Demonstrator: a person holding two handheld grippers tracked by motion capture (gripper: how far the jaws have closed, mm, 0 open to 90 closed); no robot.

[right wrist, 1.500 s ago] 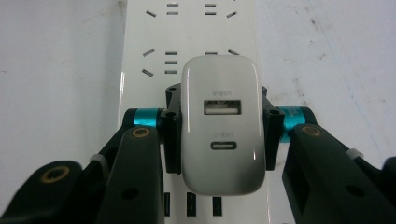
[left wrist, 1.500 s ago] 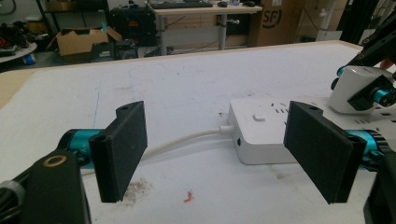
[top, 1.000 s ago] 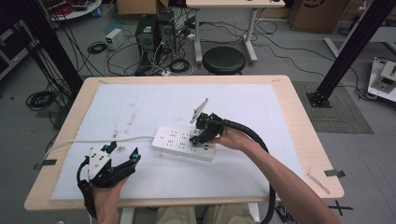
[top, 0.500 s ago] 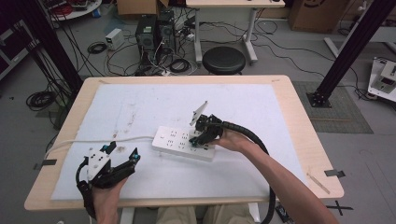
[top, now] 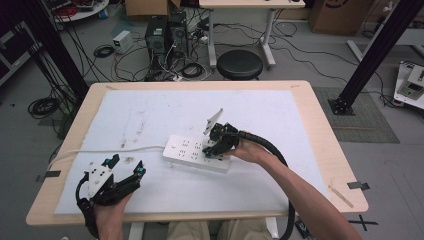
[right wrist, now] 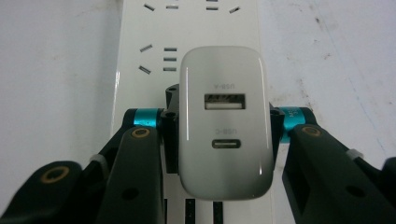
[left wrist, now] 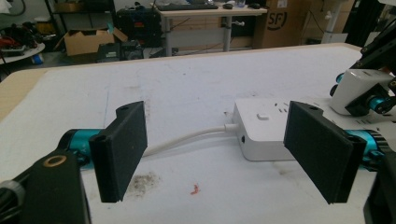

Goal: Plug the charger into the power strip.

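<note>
A white power strip [top: 192, 152] lies in the middle of the white mat, its cable [top: 100, 151] running off to the left. My right gripper [top: 219, 145] points down over the strip's right end, shut on a white USB charger [right wrist: 225, 123] with two ports facing up. The charger sits over the power strip [right wrist: 187, 32] and its sockets. My left gripper [top: 124, 168] rests open near the table's front left with nothing between its jaws. In the left gripper view the power strip [left wrist: 261, 126] and its cable [left wrist: 187, 139] lie beyond the wide-apart jaws.
The wooden table [top: 320, 135] carries a white mat [top: 150, 115]. On the floor behind stand a black stool [top: 240, 64], computer cases [top: 162, 35] and tangled cables. A black frame post [top: 372, 55] rises at the right. A small red speck [left wrist: 194, 188] marks the mat.
</note>
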